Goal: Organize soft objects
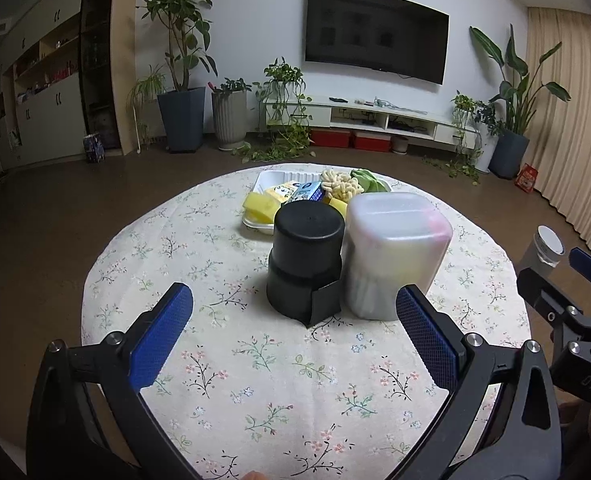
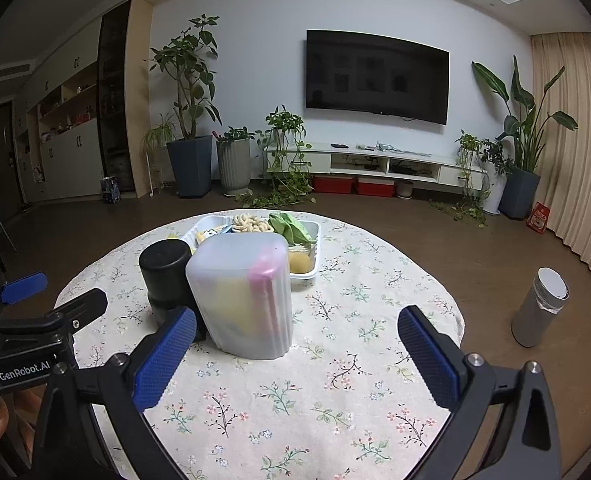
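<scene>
A white tray (image 1: 266, 177) (image 2: 314, 236) at the far side of the round table holds soft things: yellow sponges (image 1: 260, 205), a beige knobbly piece (image 1: 340, 185) (image 2: 251, 223) and a green piece (image 1: 369, 179) (image 2: 291, 227). In front of it stand a black cylindrical container (image 1: 305, 262) (image 2: 167, 276) and a frosted white container (image 1: 395, 252) (image 2: 243, 296), side by side. My left gripper (image 1: 293, 334) is open, short of both containers, nothing between its blue pads. My right gripper (image 2: 297, 354) is open too, with the frosted container just beyond its left finger.
The table carries a floral cloth (image 1: 255, 360) (image 2: 335, 360). A grey flask with a white lid (image 2: 539, 308) (image 1: 545, 250) stands on the floor to the right. Plants, a TV wall and a low cabinet lie far behind. The other gripper shows at each view's side edge.
</scene>
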The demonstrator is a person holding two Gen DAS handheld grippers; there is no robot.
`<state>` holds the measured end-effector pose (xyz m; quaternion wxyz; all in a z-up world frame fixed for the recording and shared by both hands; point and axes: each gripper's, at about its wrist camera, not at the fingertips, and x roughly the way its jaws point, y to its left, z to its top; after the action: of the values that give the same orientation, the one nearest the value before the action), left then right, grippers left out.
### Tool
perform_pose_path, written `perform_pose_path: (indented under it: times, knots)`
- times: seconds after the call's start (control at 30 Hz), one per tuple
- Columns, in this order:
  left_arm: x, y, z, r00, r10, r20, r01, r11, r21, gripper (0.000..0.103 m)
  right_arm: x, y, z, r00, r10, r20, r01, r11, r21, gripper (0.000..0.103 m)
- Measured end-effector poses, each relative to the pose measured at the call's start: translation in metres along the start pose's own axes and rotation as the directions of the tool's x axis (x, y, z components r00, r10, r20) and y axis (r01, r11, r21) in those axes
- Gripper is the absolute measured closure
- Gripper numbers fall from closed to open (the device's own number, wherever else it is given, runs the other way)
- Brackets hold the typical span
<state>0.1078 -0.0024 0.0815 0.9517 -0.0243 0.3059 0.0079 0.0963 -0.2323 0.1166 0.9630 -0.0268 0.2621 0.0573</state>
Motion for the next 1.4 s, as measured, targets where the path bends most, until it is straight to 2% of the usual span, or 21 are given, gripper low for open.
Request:
perform_pose_path:
  times: [0.6, 0.83, 1.4]
  knots:
    - [0.013, -0.001, -0.002, 0.999, 0.020, -0.046, -0.020, 1.000, -0.002, 0.000, -0.001, -0.004, -0.005, 1.000, 0.003, -0.020, -0.003, 1.000, 0.011, 0.000]
    - [0.012, 0.000, -0.001, 0.999, 0.025, -0.032, -0.025, 1.000, 0.000, 0.000, -0.001, -0.004, -0.004, 1.000, 0.002, -0.022, -0.001, 1.000, 0.011, 0.000]
    - [0.006, -0.005, 0.000, 0.995, 0.094, -0.016, -0.094, 0.995, 0.033, 0.000, -0.001, -0.004, -0.004, 1.000, 0.003, -0.026, -0.002, 1.000, 0.010, 0.000]
